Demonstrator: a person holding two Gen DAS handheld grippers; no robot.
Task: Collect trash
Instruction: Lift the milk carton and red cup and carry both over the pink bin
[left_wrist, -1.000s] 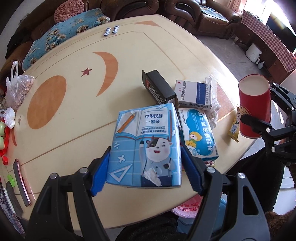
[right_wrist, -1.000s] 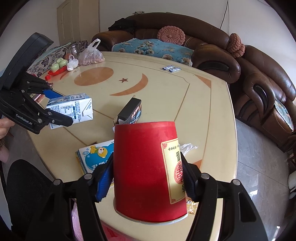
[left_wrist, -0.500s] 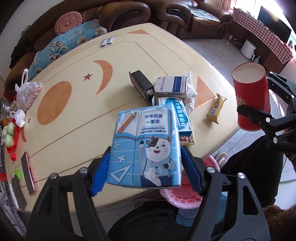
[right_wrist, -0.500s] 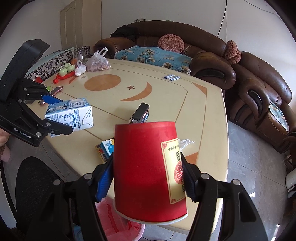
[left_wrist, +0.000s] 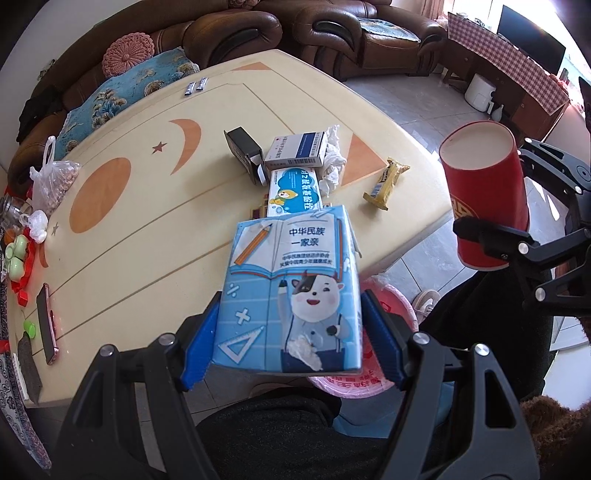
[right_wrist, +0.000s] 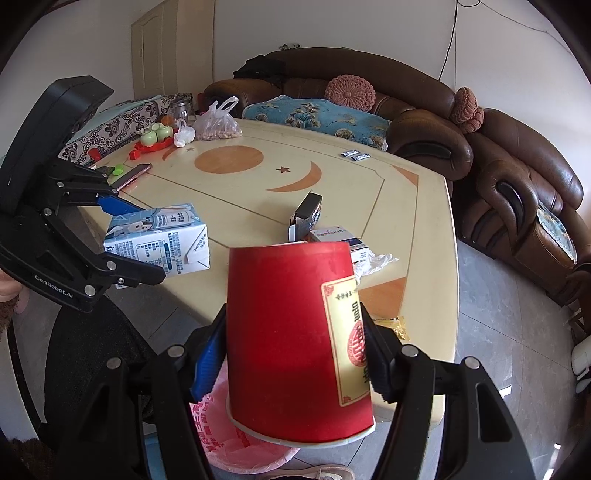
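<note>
Left wrist view shows the left gripper (left_wrist: 288, 341) clamped on a blue cartoon-printed milk carton (left_wrist: 291, 295), its blue pads pressed against the carton's two sides, held in the air off the near edge of the cream oval table with orange moon and star inlays (left_wrist: 155, 221). Below the carton sits a pink plastic-lined trash bin (left_wrist: 388, 306) on the floor. To the right, the right gripper (left_wrist: 491, 236) grasps a red paper cup with a gold label (left_wrist: 484, 188), upright and beyond the table edge. Right wrist view shows that cup (right_wrist: 291, 339) filling the gap between the fingers, with the pink bin (right_wrist: 236, 443) directly beneath it. Left on the table are a black open box (left_wrist: 245, 153), a white and blue medicine box (left_wrist: 297, 149), a blue cartoon-bear box (left_wrist: 293, 192), crumpled white tissue (left_wrist: 332, 162) and a yellow snack wrapper (left_wrist: 386, 179) near the edge.
</note>
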